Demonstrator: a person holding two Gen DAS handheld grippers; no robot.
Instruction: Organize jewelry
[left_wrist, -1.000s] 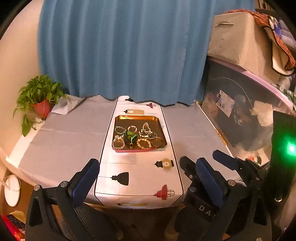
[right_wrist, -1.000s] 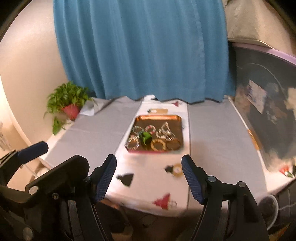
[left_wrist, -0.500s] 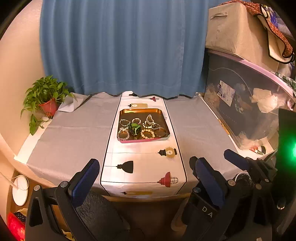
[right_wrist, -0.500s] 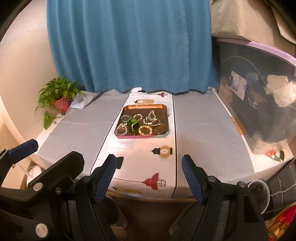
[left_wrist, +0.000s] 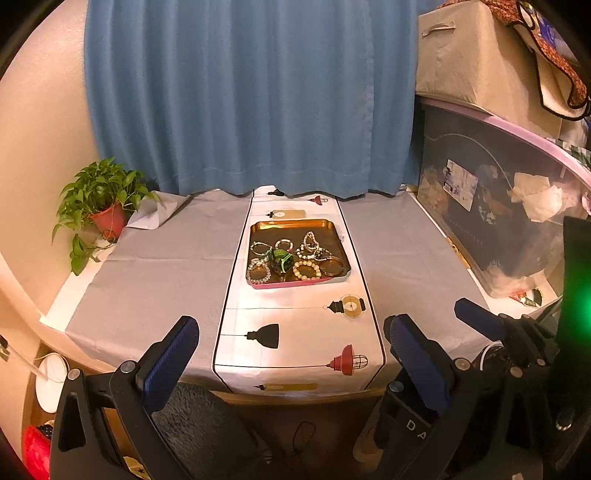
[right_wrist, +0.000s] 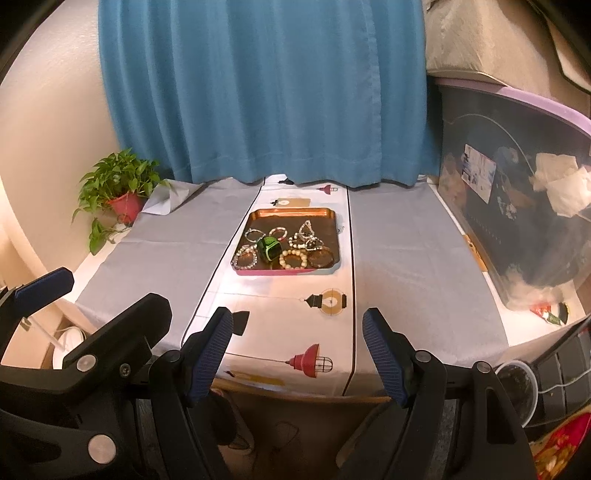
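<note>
Left view only: glowing green light (left_wrist: 581, 306); left gripper (left_wrist: 291, 354) jaws apart, empty.
Right view only: black keyboard (right_wrist: 569, 363); right gripper (right_wrist: 297, 345) jaws apart, empty.

Worktop (left_wrist: 155, 273) bare on both grey flanks and on the runner (left_wrist: 295, 332) near the front edge. Copper tray (left_wrist: 291, 224) sits mid-runner, crowded with bracelets (left_wrist: 306, 268) and a green watch (left_wrist: 279, 259); its far half bare. Left rear: potted plant (left_wrist: 99, 195). Right side walled by a storage bin (left_wrist: 491, 206). Blue curtain (left_wrist: 251, 96) closes the back.
</note>
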